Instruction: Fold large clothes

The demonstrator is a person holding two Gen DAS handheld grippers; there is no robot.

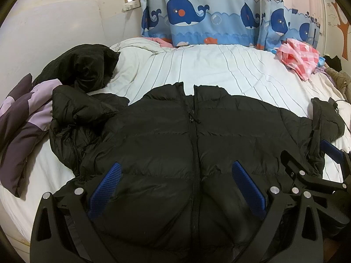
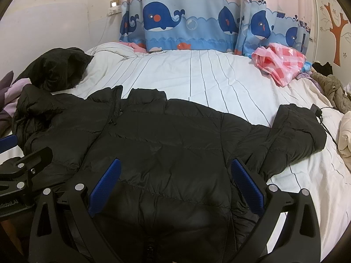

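A black puffer jacket lies front up on the bed, zipper shut, collar toward the curtain. Its left sleeve is bunched up and bent inward; its right sleeve lies out to the right. My left gripper hovers open over the jacket's lower front, blue pads on either side of the zipper. My right gripper is open too, above the jacket's lower right half. Nothing is between either pair of fingers. The right gripper shows at the right edge of the left wrist view.
A white striped duvet covers the bed. A second black garment is heaped at the back left beside a purple pillow. A pink checked bag lies back right, with a black cable and other clothes at right. A whale curtain hangs behind.
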